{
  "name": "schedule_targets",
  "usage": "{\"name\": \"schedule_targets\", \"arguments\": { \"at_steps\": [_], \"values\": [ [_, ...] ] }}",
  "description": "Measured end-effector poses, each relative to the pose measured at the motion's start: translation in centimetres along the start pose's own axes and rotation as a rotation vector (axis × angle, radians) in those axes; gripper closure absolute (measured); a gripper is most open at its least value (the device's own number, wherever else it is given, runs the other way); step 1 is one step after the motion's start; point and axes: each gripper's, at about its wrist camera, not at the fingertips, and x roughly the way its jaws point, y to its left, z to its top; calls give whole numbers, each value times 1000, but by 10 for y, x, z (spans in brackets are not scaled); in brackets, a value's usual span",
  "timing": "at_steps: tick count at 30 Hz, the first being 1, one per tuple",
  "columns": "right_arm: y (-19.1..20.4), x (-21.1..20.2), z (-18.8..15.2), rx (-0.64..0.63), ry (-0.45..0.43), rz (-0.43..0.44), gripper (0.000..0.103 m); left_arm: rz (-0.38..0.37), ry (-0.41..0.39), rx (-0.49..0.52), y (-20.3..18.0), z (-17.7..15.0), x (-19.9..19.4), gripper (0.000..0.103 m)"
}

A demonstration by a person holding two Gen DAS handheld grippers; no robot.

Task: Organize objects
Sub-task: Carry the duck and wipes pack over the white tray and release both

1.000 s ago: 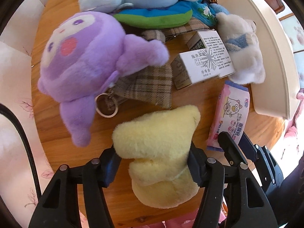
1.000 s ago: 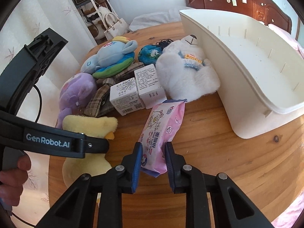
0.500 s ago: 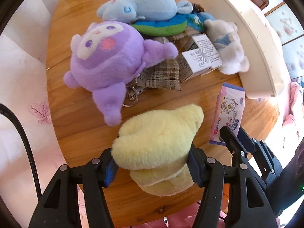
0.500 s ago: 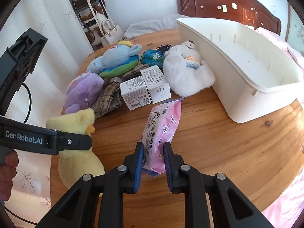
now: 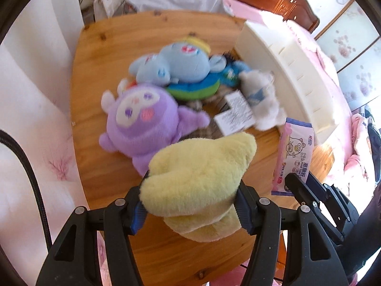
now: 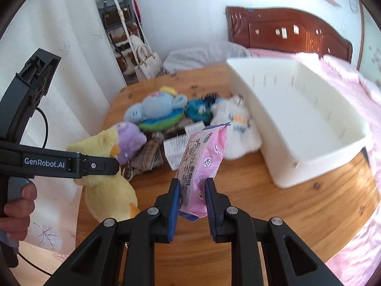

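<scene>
My left gripper (image 5: 190,205) is shut on a yellow duck plush (image 5: 197,181), held above the wooden table (image 5: 100,54); the same yellow duck plush (image 6: 107,181) hangs at the left of the right wrist view. My right gripper (image 6: 191,197) is shut on a pink tissue pack (image 6: 202,164), lifted off the table; in the left wrist view the pink tissue pack (image 5: 294,157) shows at the right. A white bin (image 6: 297,119) stands empty at the right of the table.
A heap lies mid-table: purple plush (image 5: 142,121), blue plush (image 5: 176,64), white bear plush (image 5: 262,97), two white boxes (image 5: 235,114), a plaid pouch (image 6: 147,157). A hand (image 6: 16,207) holds the left gripper's grip. Behind are a bed and hanging bags (image 6: 128,43).
Both grippers have risen from the table with their loads. The pink pack has left the tabletop and tilted up; the duck hangs higher, and the heap looks farther away.
</scene>
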Motion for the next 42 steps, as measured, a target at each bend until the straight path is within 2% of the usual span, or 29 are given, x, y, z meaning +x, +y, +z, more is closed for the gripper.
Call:
{"name": "schedule_targets", "arguments": {
  "at_steps": [2, 4, 6, 8, 9, 17, 22, 27, 32, 42],
  "values": [
    [2, -4, 8, -36, -24, -7, 82, 3, -38, -7, -6, 21, 8, 38],
    [0, -10, 14, -56, -51, 1, 82, 5, -80, -5, -39, 37, 20, 38],
    [-4, -14, 22, -65, -70, 7, 82, 9, -115, -3, -61, 82, 55, 38],
    [-9, -15, 28, -71, -84, 10, 82, 10, -136, -7, -70, 90, 61, 38],
    [-11, -16, 31, -73, -89, 13, 82, 8, -146, -8, -83, 103, 76, 38],
    [-43, -23, 47, -98, -114, 28, 82, 48, -252, -30, -116, 136, 85, 38],
    [-68, -23, 55, -119, -108, 41, 82, 67, -288, -51, -137, 148, 88, 38],
    [-94, -23, 62, -141, -104, 55, 82, 72, -289, -68, -161, 164, 97, 38],
    [-122, -20, 72, -167, -96, 52, 82, 115, -318, -66, -184, 183, 97, 38],
    [-170, -9, 84, -183, -77, 44, 81, 101, -361, -61, -226, 210, 102, 38]
  ]
}}
